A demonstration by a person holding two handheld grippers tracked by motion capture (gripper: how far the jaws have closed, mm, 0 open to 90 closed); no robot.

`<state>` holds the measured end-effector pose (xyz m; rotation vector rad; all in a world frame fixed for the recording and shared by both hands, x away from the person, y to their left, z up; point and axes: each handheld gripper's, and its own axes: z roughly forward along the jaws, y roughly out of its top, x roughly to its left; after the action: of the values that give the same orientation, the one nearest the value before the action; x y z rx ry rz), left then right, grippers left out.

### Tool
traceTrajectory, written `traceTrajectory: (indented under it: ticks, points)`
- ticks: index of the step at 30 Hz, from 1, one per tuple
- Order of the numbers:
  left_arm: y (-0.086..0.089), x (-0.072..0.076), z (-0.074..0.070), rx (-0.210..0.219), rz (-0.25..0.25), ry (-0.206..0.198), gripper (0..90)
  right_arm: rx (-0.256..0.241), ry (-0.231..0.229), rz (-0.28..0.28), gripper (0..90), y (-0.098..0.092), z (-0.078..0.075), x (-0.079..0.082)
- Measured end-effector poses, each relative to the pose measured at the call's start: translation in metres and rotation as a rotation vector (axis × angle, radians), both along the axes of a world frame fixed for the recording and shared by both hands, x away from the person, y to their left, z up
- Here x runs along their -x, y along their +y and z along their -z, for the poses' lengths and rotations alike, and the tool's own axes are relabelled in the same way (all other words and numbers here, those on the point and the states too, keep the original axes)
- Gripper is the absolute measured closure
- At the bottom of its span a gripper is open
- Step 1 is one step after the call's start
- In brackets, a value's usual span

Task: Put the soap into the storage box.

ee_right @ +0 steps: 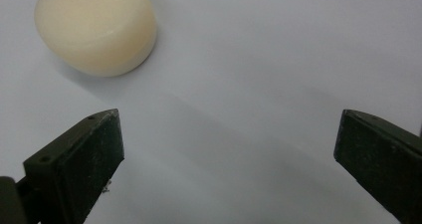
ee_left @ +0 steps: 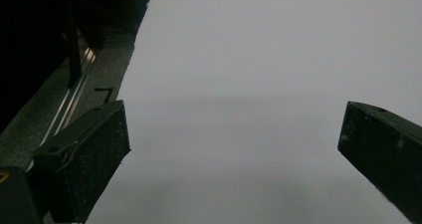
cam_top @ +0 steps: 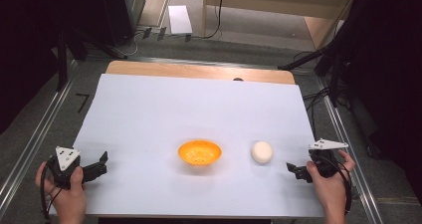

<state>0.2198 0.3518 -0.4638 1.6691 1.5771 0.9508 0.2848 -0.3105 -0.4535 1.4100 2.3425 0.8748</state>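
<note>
Black jaws of the right gripper [ee_right: 229,149] stand wide apart over bare white paper, with nothing between them. The cream-coloured round block [ee_right: 97,27] lies just ahead of the left-hand jaw in the right gripper view, apart from it. It is a squat puck with a flat top, rounded edges and a smooth matt face; being round, it points no particular way, and its flat face is up.

In the high view the right gripper [cam_top: 292,169] sits just right of the block [cam_top: 262,152], jaws turned toward it, with the right hand [cam_top: 331,176] wrapped around the body behind the grey three-cornered plate and the forearm coming up from the table's near edge.

The orange bowl [cam_top: 199,152] stands upright just left of the block, not touching it, its inside dotted with small marks.

Well left of the block, past the bowl, the left gripper [cam_top: 102,165] is held by the left hand [cam_top: 62,186] near the sheet's near-left corner. Its jaws are also spread wide and grip nothing, over the white paper sheet [cam_top: 164,109] that covers the wooden table [cam_top: 199,70].
</note>
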Motion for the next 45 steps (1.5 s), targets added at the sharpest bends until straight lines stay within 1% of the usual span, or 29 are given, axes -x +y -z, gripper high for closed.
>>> traceTrajectory:
  ticks: [1,2,3,6,10,12,14,16,17,18,20,22,23,24,25,26,31,35,36,41,45]
  points:
    - [0.000,0.000,0.000,-0.002,0.001,0.000,0.2,-0.007,0.013,-0.012,0.0,0.004,0.000,-0.004]
    - [0.000,0.000,0.000,-0.002,0.001,0.000,0.2,-0.007,0.013,-0.012,0.0,0.004,0.000,-0.004]
    - [0.000,0.000,0.000,0.000,0.002,-0.001,0.2,-0.002,0.024,-0.017,0.0,0.007,-0.001,-0.007]
    - [0.000,0.001,0.000,0.002,0.001,-0.003,0.2,-0.004,0.028,-0.019,0.0,0.009,-0.003,-0.009]
    - [0.000,0.000,0.000,0.001,0.001,-0.002,0.2,-0.003,0.039,-0.060,0.0,0.016,-0.010,-0.016]
    - [0.000,0.000,0.000,0.001,0.000,-0.004,0.2,0.009,0.043,-0.074,0.0,0.018,-0.013,-0.020]
    - [0.000,0.001,0.000,0.002,0.000,-0.004,0.2,0.008,0.048,-0.087,0.0,0.022,-0.015,-0.023]
    - [0.000,0.001,0.000,-0.001,-0.003,-0.005,0.2,0.018,0.052,-0.103,0.0,0.024,-0.016,-0.026]
    - [0.000,0.001,0.000,-0.002,-0.002,-0.005,0.2,0.024,0.063,-0.108,0.0,0.026,-0.017,-0.027]
    - [0.000,0.001,0.000,-0.002,-0.002,-0.005,0.2,0.024,0.063,-0.108,0.0,0.026,-0.017,-0.027]
    - [0.000,0.001,0.000,-0.003,-0.003,-0.005,0.2,0.026,0.079,-0.138,0.0,0.030,-0.018,-0.031]
    - [0.000,0.001,0.000,-0.004,-0.002,-0.005,0.2,0.024,0.087,-0.156,0.0,0.033,-0.018,-0.033]
    - [0.000,0.001,0.000,-0.004,-0.002,-0.005,0.2,0.024,0.087,-0.156,0.0,0.033,-0.018,-0.033]
    - [0.000,0.001,0.000,-0.004,-0.002,-0.005,0.2,0.033,0.098,-0.173,0.0,0.036,-0.018,-0.036]
    - [0.000,0.001,0.000,-0.004,-0.002,-0.005,0.2,0.033,0.098,-0.173,0.0,0.036,-0.018,-0.036]
    - [0.000,0.001,0.000,-0.003,-0.002,-0.006,0.2,0.044,0.115,-0.180,0.0,0.040,-0.018,-0.037]
    - [0.000,0.001,0.000,0.002,-0.003,-0.005,0.2,0.060,0.134,-0.218,0.0,0.051,-0.018,-0.039]
    - [0.000,0.000,0.000,0.003,0.000,-0.005,0.2,0.061,0.135,-0.237,0.0,0.056,-0.020,-0.039]
    - [0.000,0.000,0.000,0.004,-0.001,-0.005,0.2,0.060,0.138,-0.255,0.0,0.060,-0.020,-0.040]
    - [0.001,0.000,0.000,0.008,-0.001,-0.003,0.2,0.072,0.147,-0.272,0.0,0.069,-0.019,-0.041]
    - [0.001,0.000,0.000,0.006,0.000,0.003,0.2,0.063,0.143,-0.284,0.0,0.072,-0.018,-0.042]
